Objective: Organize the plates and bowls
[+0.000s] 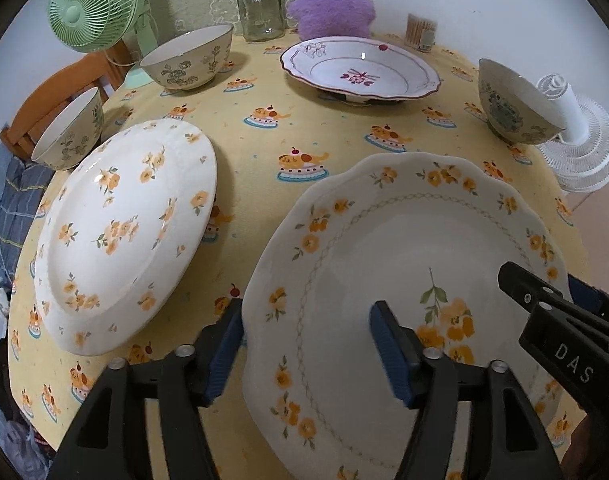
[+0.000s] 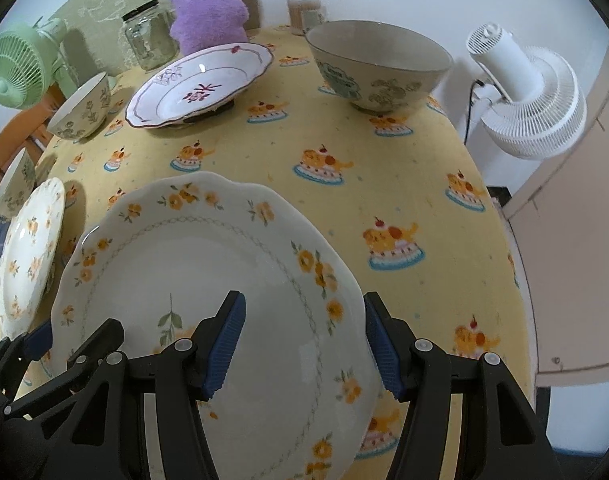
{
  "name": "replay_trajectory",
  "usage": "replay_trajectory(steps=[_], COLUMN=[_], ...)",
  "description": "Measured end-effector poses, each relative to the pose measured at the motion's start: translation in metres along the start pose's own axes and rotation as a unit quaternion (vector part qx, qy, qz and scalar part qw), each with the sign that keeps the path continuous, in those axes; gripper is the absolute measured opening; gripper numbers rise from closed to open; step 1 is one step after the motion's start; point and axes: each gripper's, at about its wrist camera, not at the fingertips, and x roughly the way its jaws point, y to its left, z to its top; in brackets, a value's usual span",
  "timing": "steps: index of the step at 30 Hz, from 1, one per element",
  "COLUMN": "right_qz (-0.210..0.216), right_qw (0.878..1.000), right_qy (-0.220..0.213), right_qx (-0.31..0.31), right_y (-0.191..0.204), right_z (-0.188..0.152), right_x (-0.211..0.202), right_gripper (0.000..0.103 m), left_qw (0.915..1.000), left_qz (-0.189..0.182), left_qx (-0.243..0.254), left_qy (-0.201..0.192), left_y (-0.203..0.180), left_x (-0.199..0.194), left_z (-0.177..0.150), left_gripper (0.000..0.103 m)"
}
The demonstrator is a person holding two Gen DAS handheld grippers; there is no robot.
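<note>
White letters "DAS", perhaps cut off, stand on the right tool.

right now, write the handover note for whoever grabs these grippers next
Left gripper: open, fingers straddling the near-left rim of the scalloped plate.
Right gripper: open, straddling its right rim.
Round orange-flower plate beside it on the left; purple-flower plate at the back.
Three bowls apart.
Nothing stacked yet; all plates and bowls left to group.
</note>
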Motion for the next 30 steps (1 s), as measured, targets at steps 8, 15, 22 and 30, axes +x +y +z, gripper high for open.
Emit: replay_trajectory(steps=[8,15,22,30], right_qz=[-0.02,-0.033,-0.039,-0.043], right_qw=[0.999,0.997,0.995,0.994], right_qy=[-0.03,-0.058,-0.081,-0.095], right_qx=[0.026,0.042,0.036,0.015], right_y=[0.011,0.056,0.12,0.185], right_z=[-0.015,-0.026,-0.032,-0.024], right_x=[-0.029,-0.057,-0.072,-0.074], right_gripper=[0.078,0.086,0.088,0.088], left_qw=[0.999,0.9956,0.9941,0.9954], left_qz=[-0.031,-0.061,-0.074,-0.058], left_qx=[0.023,0.053,0.058,0.046], left_qy=[-0.021,-0.047,-0.055,-0.061], left_y=[0.021,0.059,0.111,0.172], left_x=[-0.021,-0.038,-0.046,-0.045], left_z=[-0.007,-0.001,0.003,0.014], left_gripper=[0.085,0.094,0.097,0.097])
